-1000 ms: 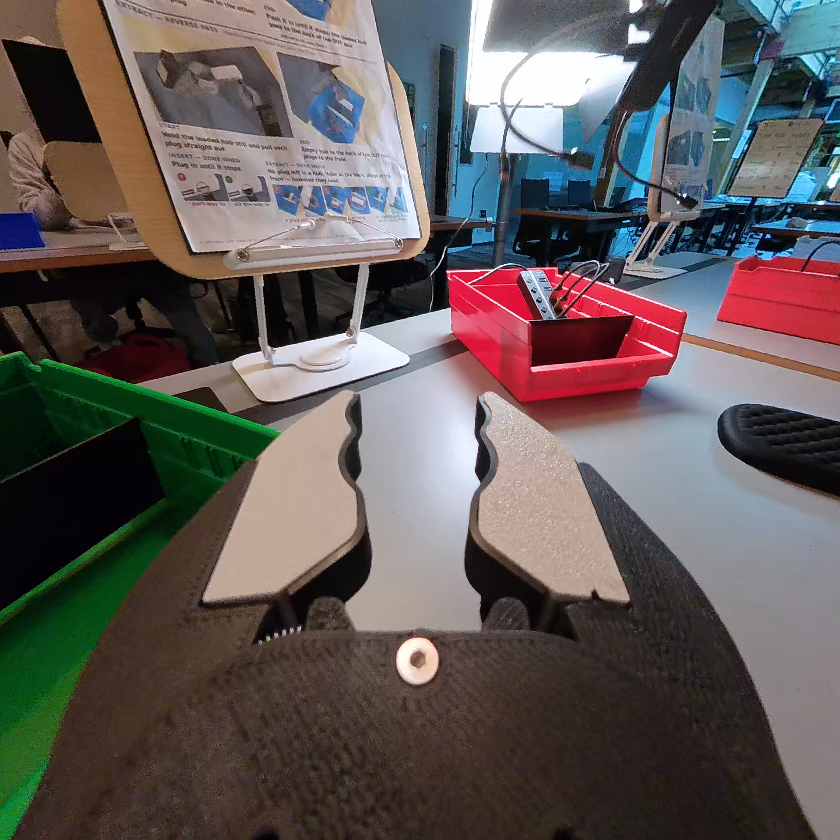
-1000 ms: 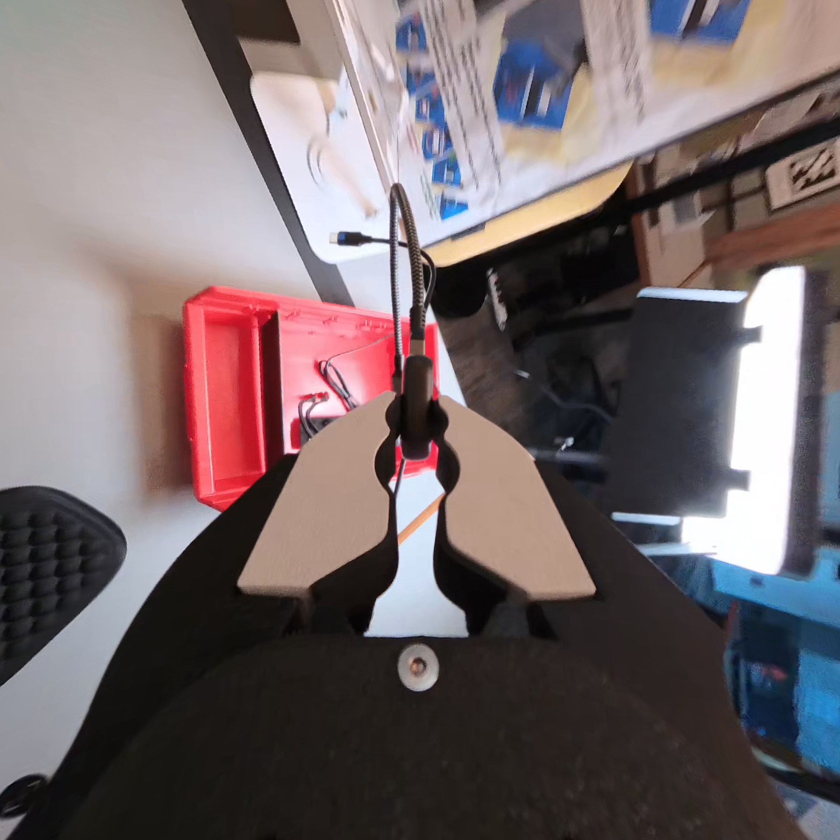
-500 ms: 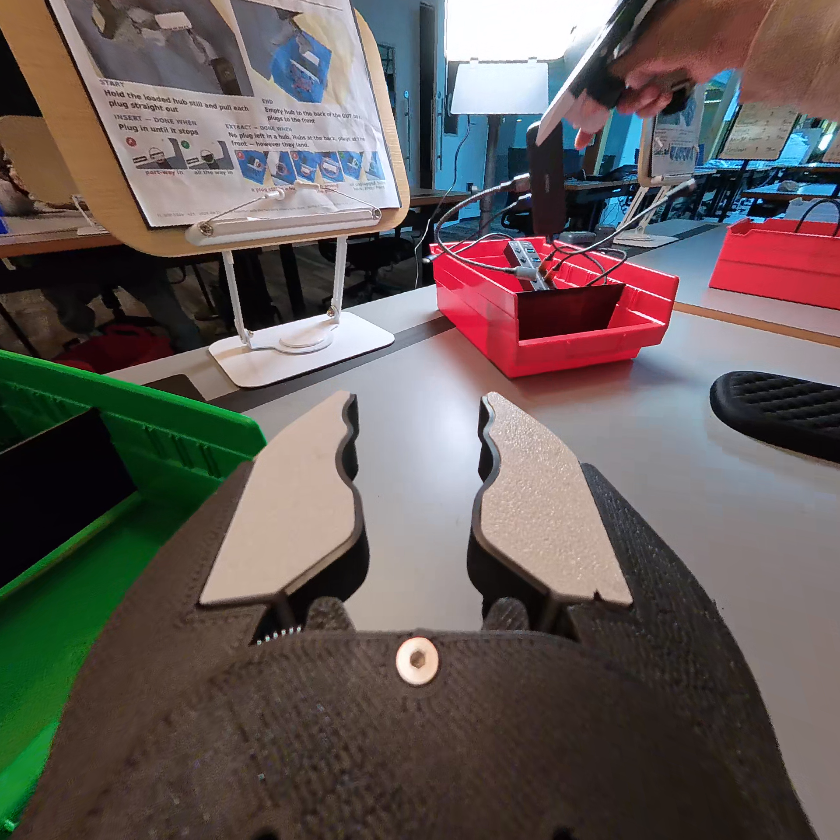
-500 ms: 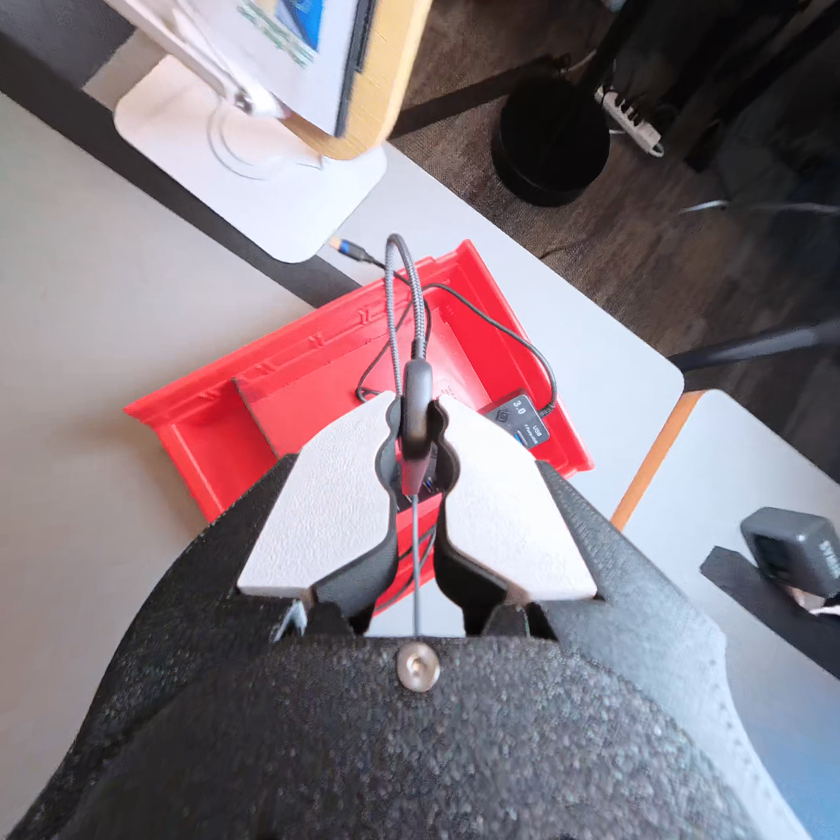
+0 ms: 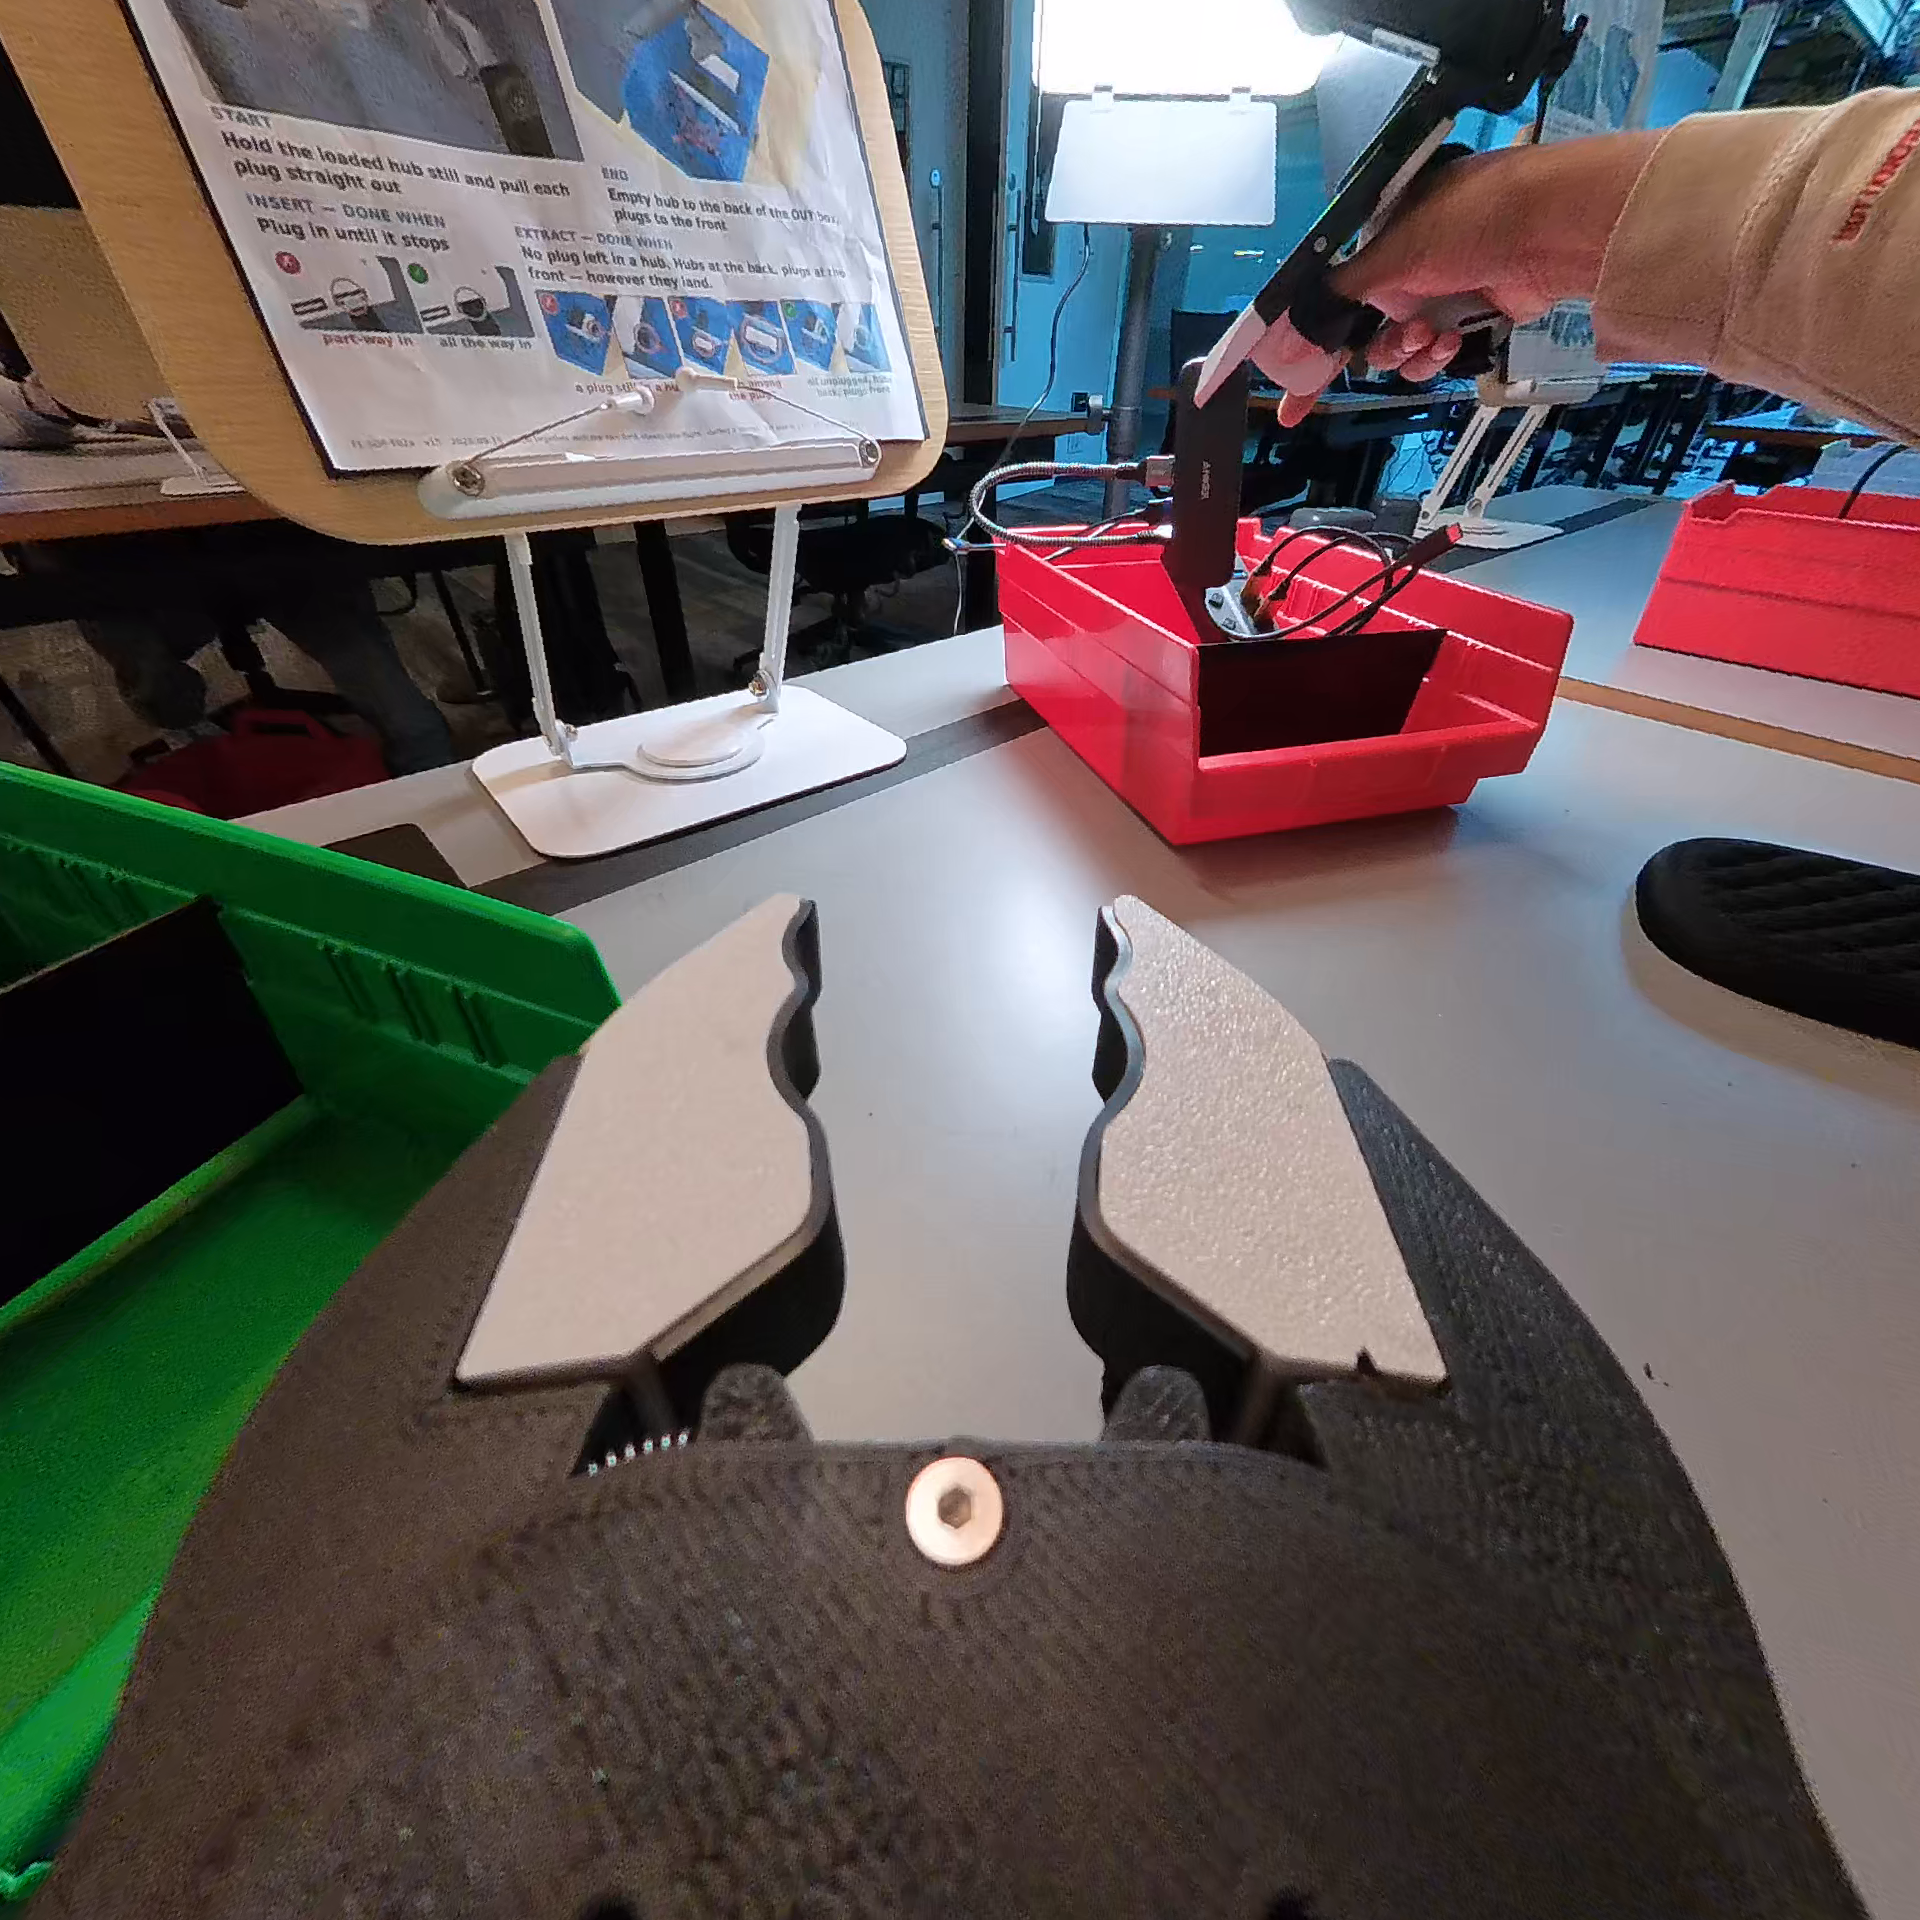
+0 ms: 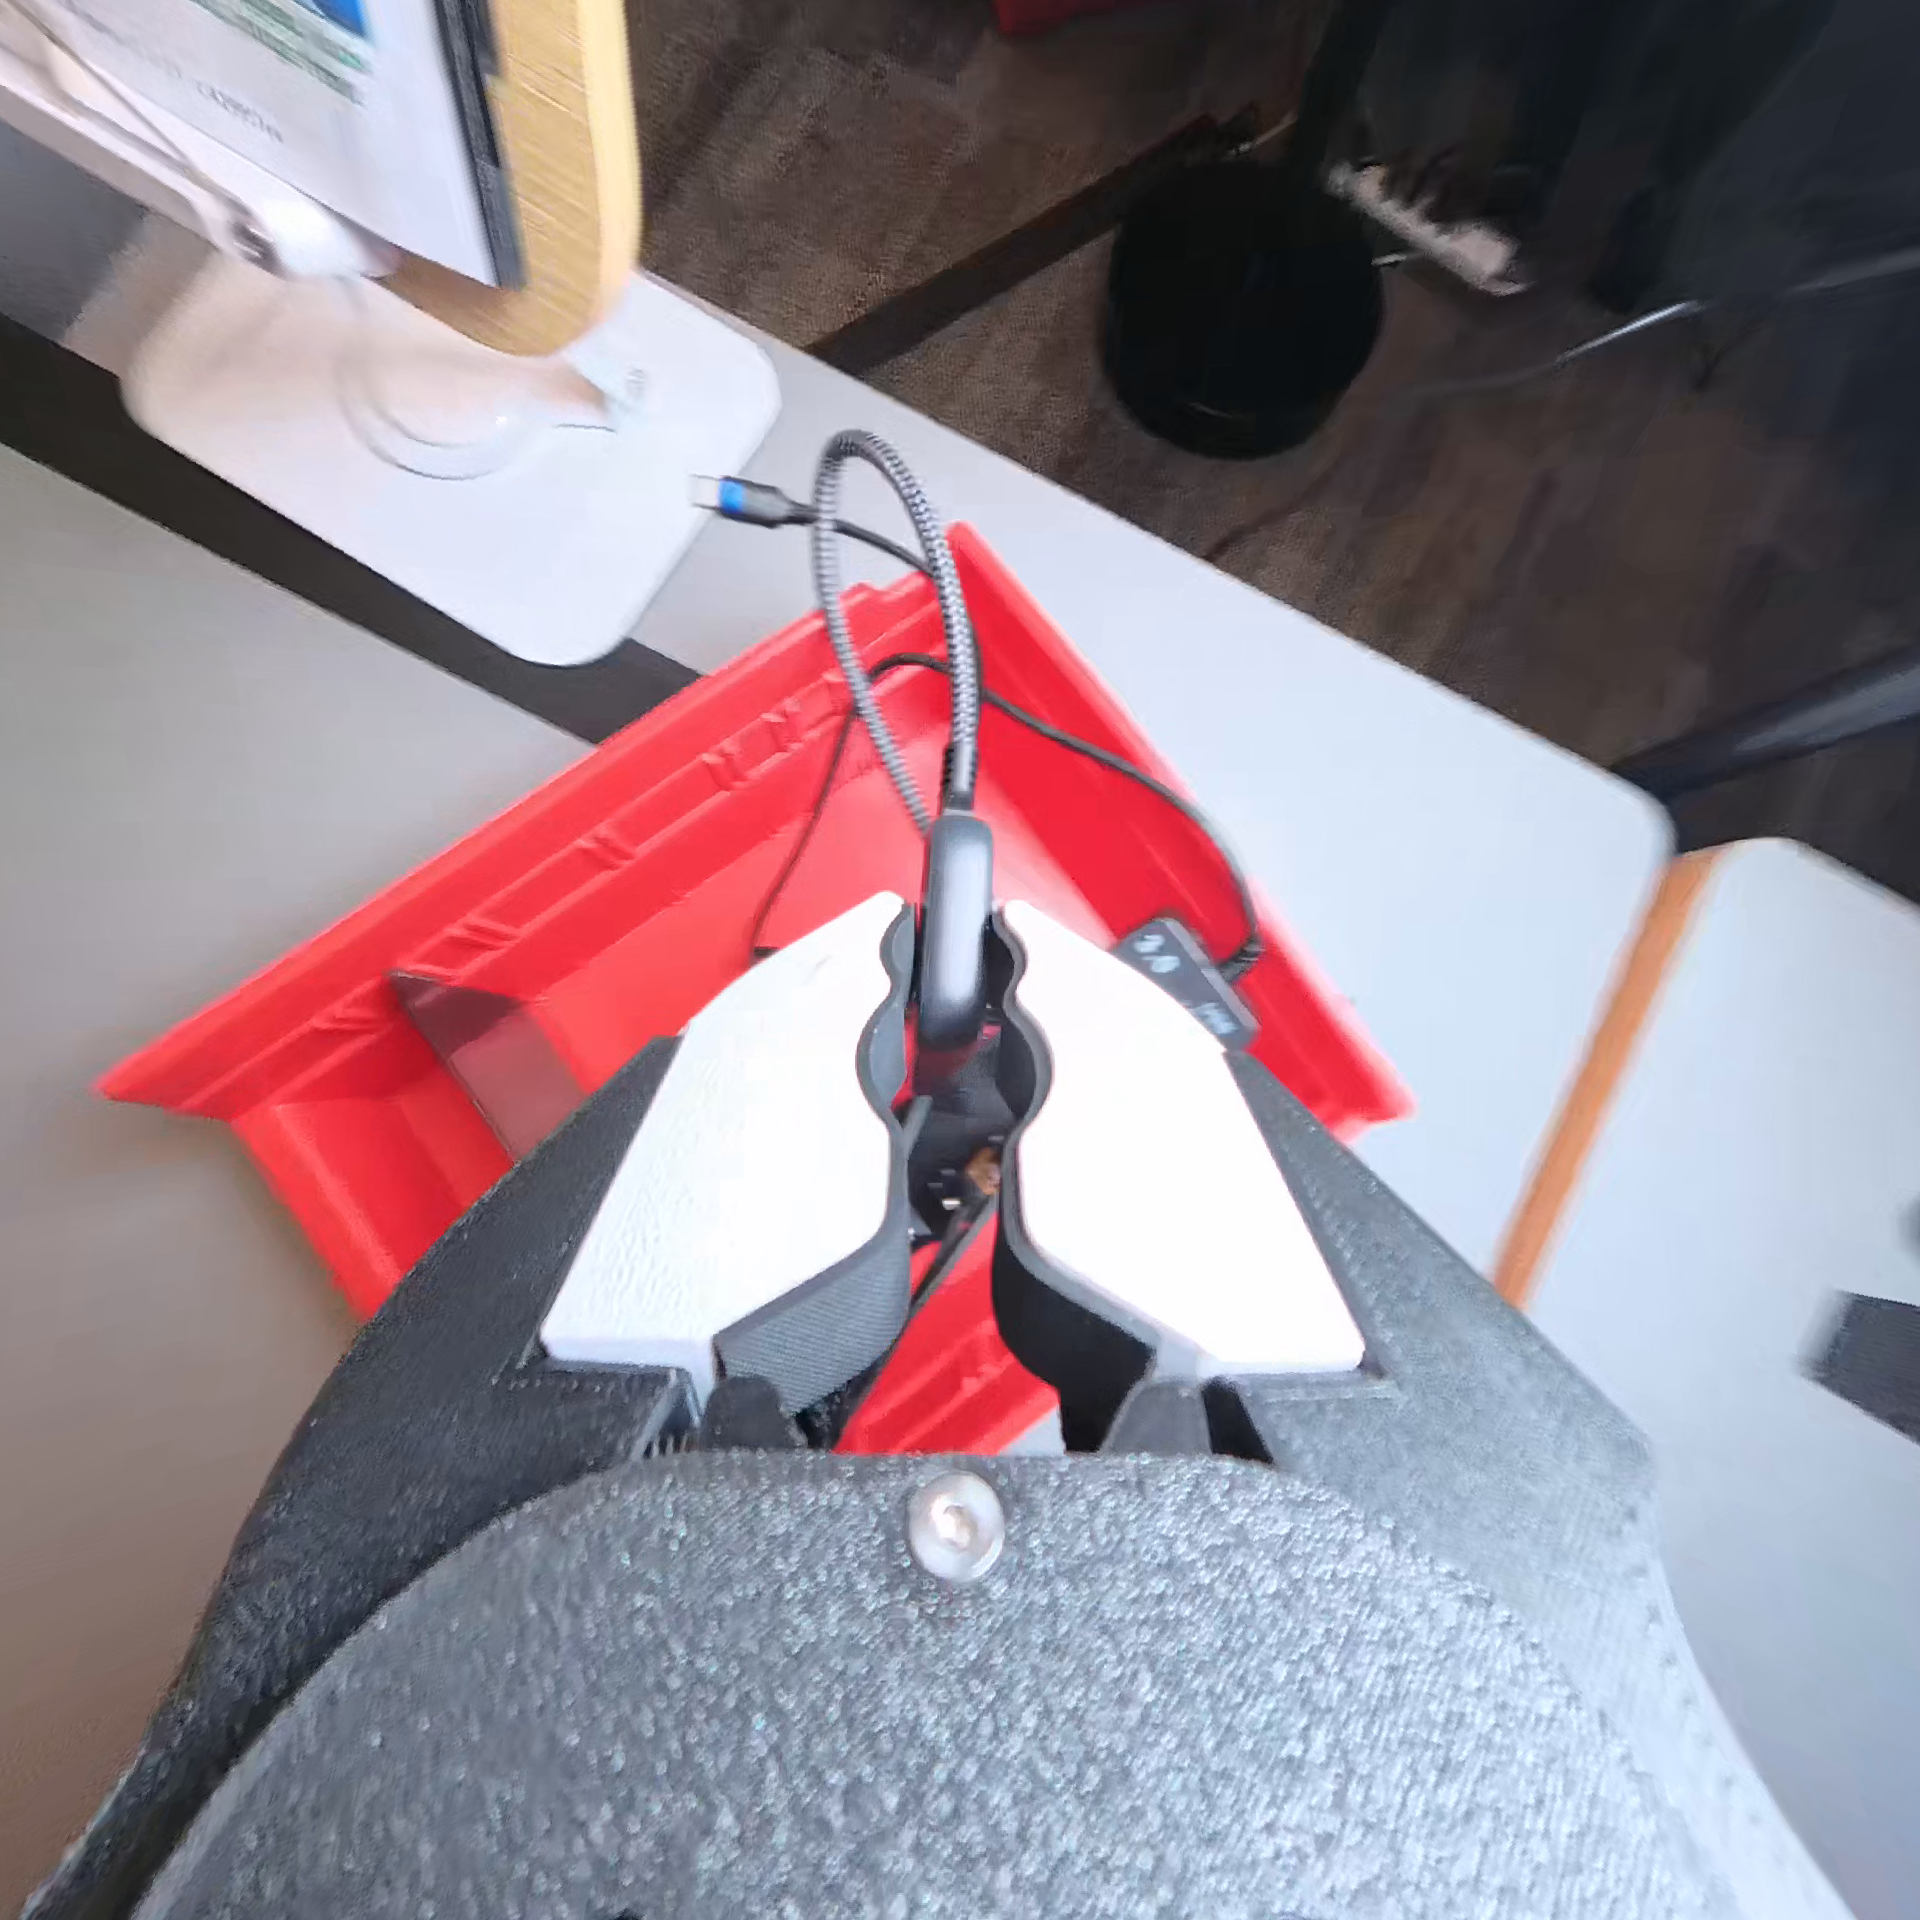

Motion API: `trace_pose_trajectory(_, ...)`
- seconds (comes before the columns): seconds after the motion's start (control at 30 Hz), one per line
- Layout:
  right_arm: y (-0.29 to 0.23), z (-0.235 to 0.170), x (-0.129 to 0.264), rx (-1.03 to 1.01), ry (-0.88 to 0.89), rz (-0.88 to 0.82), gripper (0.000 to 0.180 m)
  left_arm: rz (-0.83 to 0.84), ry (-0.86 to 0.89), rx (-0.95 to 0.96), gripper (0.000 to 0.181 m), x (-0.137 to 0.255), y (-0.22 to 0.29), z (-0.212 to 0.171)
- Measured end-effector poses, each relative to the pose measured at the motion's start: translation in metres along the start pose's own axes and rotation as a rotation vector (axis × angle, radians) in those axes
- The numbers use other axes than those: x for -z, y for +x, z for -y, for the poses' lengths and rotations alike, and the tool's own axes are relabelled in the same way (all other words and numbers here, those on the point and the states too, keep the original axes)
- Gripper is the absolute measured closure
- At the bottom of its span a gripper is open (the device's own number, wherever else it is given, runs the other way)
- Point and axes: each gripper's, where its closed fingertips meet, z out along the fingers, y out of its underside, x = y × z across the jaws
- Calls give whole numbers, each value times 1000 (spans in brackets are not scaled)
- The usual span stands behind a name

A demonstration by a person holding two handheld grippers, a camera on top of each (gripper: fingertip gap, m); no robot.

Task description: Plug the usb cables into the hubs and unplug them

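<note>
My right gripper (image 6: pixel 954 940) is shut on a slim dark USB hub (image 6: pixel 951 935) and holds it upright over the red bin (image 6: pixel 582 914). The hub's braided cable (image 6: pixel 940 582) loops up and ends in a loose plug (image 6: pixel 743 490). In the left wrist view the same hub (image 5: pixel 1205 499) hangs with its lower end inside the red bin (image 5: pixel 1309 769), held by the right gripper (image 5: pixel 1231 358) in a person's hand. Another hub (image 6: pixel 1190 971) with a thin cable lies in the bin, and several cables (image 5: pixel 1330 582) curl there. My left gripper (image 5: pixel 951 935) is open and empty above the table.
A green bin (image 5: pixel 312 997) sits at the left by my left gripper. An instruction sheet on a white stand (image 5: pixel 686 758) is behind. A black pad (image 5: pixel 1797 935) lies at the right. A second red bin (image 5: pixel 1787 592) stands on the neighbouring table.
The right gripper has swung down and lowered the hub towards the red bin. The left gripper has stayed open, nearly in place.
</note>
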Motion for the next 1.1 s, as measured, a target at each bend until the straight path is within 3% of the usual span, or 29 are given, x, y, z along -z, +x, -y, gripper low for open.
trace_pose_trajectory(0.03, -8, -2, 1, -48, -1, 76, 168, -1, -1, 0, 130, 0, 0, 0)
trace_pose_trajectory(0.1, -28, -6, 3, -114, 11, 250, 168, -4, -6, 0, 130, -1, 1, -1)
trace_pose_trajectory(0.23, -42, -12, -2, -154, 40, 359, 168, -12, -18, 5, 130, -3, 2, -5)
trace_pose_trajectory(0.33, -32, -24, -18, -164, -13, 283, 166, -13, -30, 5, 130, -4, 2, -8)
trace_pose_trajectory(0.5, 24, -59, -35, 40, -205, -200, 139, -6, -31, 6, 130, -4, 0, -8)
trace_pose_trajectory(0.57, 33, -57, -31, 96, -167, -293, 128, -4, -30, 7, 130, -3, -1, -8)
trace_pose_trajectory(0.83, 0, -56, 7, 219, 57, -368, 124, 14, -57, 18, 131, -2, -6, -10)
trace_pose_trajectory(1.1, -112, -78, 45, 381, 289, -330, 127, 100, -122, 7, 128, 6, -34, -13)
